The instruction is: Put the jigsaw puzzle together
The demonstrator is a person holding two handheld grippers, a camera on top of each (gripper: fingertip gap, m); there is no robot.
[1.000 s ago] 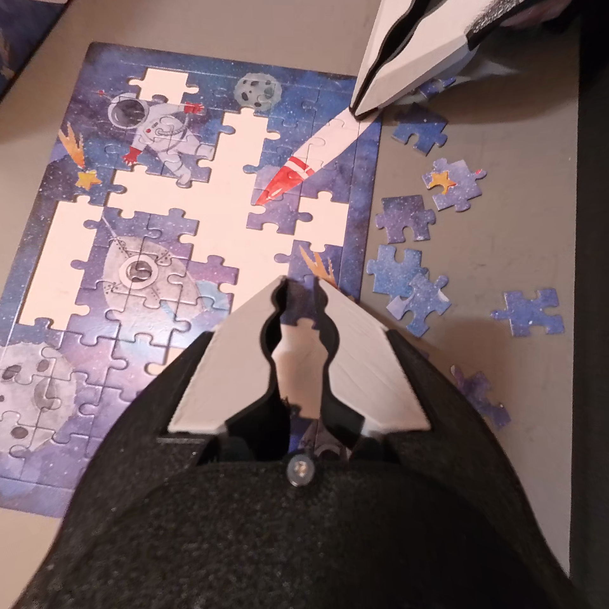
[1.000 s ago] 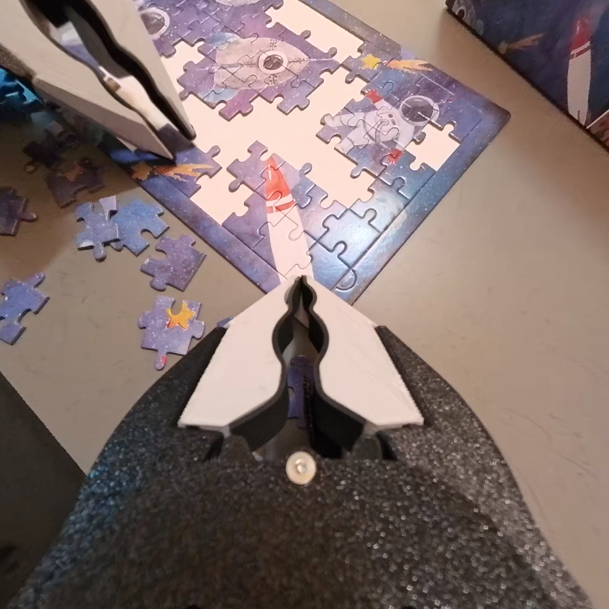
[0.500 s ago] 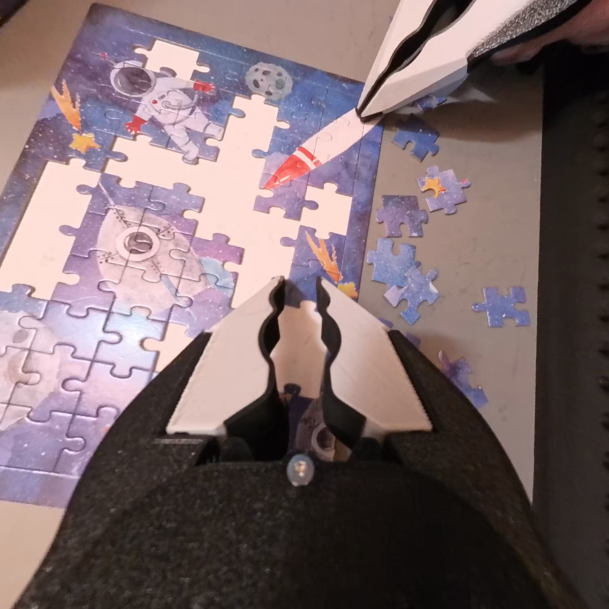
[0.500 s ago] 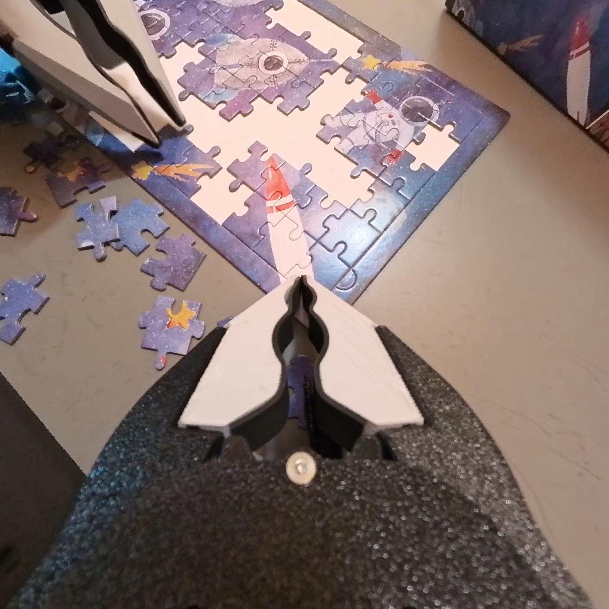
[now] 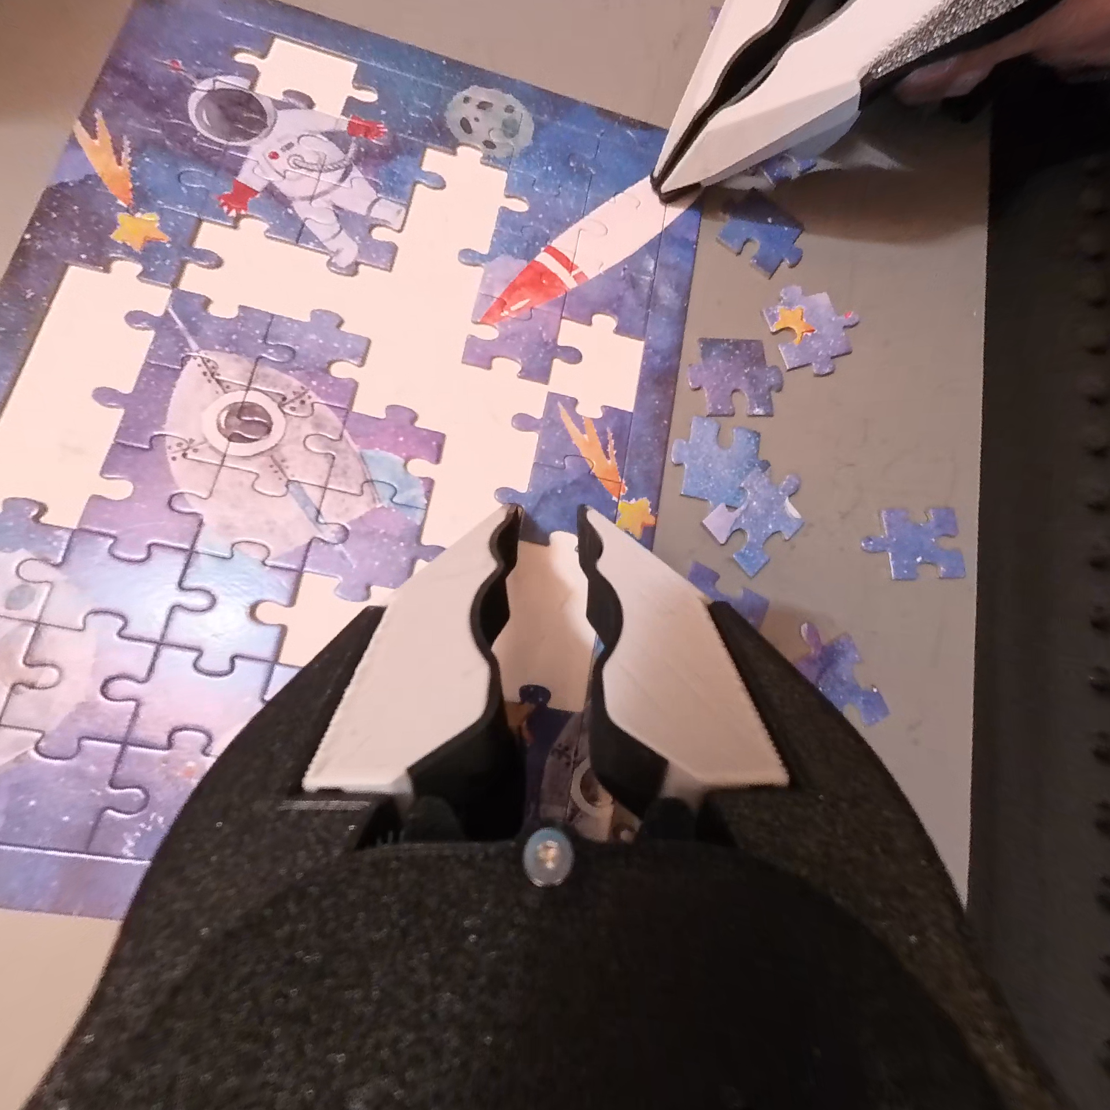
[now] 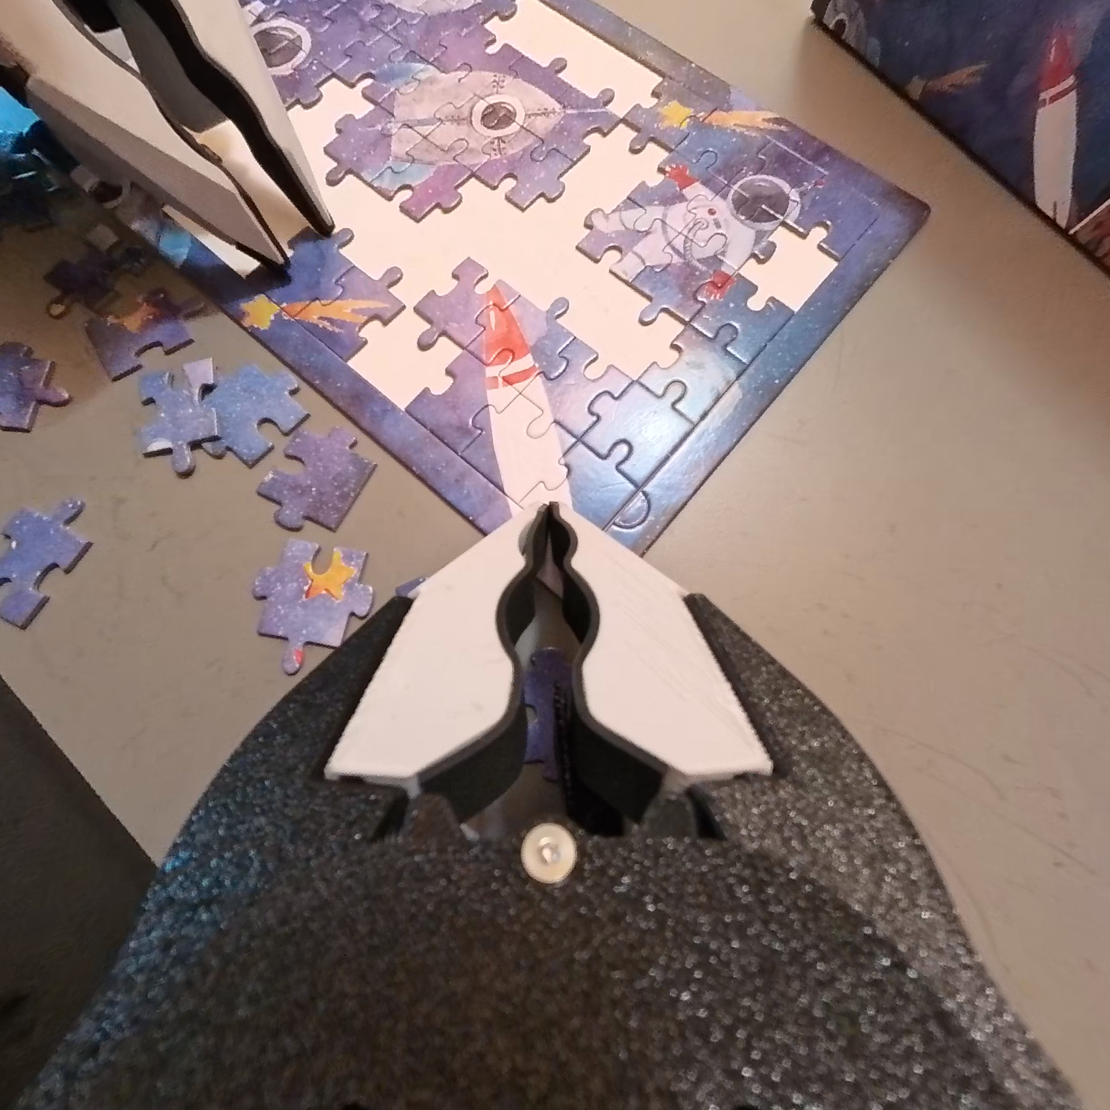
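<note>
The space jigsaw puzzle (image 5: 384, 456) lies in its blue frame on the table, with several white gaps. It also shows in the right wrist view (image 6: 540, 252). My left gripper (image 5: 548, 513) is open by a narrow gap and empty. Its tips are low over the comet piece (image 5: 591, 447) near the frame's right edge, and it shows in the right wrist view (image 6: 300, 246). My right gripper (image 6: 548, 510) is shut with nothing visibly between its tips, which rest on the frame's edge at the rocket's white tail (image 6: 528, 444). It shows in the left wrist view (image 5: 664, 186).
Several loose blue pieces lie on the table beside the frame, such as a star piece (image 5: 808, 330) (image 6: 312, 594) and a plain one (image 5: 919, 543). A dark raised edge (image 5: 1045, 480) borders the table. A printed puzzle box (image 6: 991, 90) stands beyond the puzzle.
My left gripper has shifted and tilted slightly over the puzzle's comet corner, with the same jaw gap. My right gripper has stayed shut on the frame's edge.
</note>
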